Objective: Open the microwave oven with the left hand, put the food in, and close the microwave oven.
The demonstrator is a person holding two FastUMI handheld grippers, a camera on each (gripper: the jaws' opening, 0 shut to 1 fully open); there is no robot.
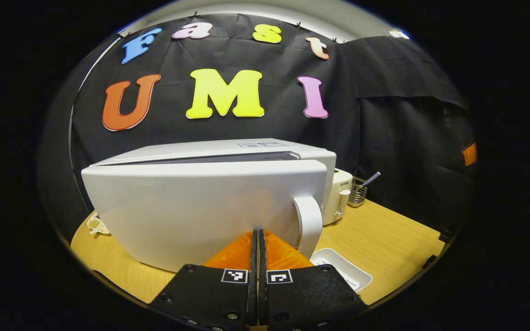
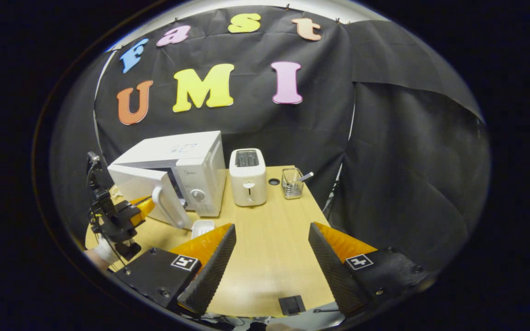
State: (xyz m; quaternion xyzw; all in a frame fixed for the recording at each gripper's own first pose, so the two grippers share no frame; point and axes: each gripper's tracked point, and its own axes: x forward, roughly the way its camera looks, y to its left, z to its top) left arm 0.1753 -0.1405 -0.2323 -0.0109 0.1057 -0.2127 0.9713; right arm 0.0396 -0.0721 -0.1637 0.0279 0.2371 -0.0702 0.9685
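In the left gripper view, the left gripper [image 1: 258, 239] has its two fingers pressed together with nothing between them, their tips right up against the white door [image 1: 200, 211] of the microwave oven [image 1: 228, 149]. The door stands partly swung out from the body, with a dark gap showing along its top edge. Its curved handle [image 1: 308, 223] sits just to the right of the fingertips. A white tray [image 1: 345, 271] lies on the wooden table [image 1: 384, 234] below the handle. Beyond the oven stand a white toaster [image 1: 341, 195] and a wire basket [image 1: 359, 191] holding a utensil.

In the right gripper view, the right gripper [image 2: 272, 250] is spread wide over bare tabletop, holding nothing. The microwave oven [image 2: 187, 156] sits at the far left of the table [image 2: 269, 248], its door [image 2: 134, 184] ajar and angled toward the camera. The left gripper [image 2: 143, 207] is at the door's outer face, carried by a hand [image 2: 97, 253] at the lower left. The white tray [image 2: 202, 227] rests just in front of the oven, the toaster [image 2: 248, 177] stands beside it, and the wire basket [image 2: 291, 184] is farther right.
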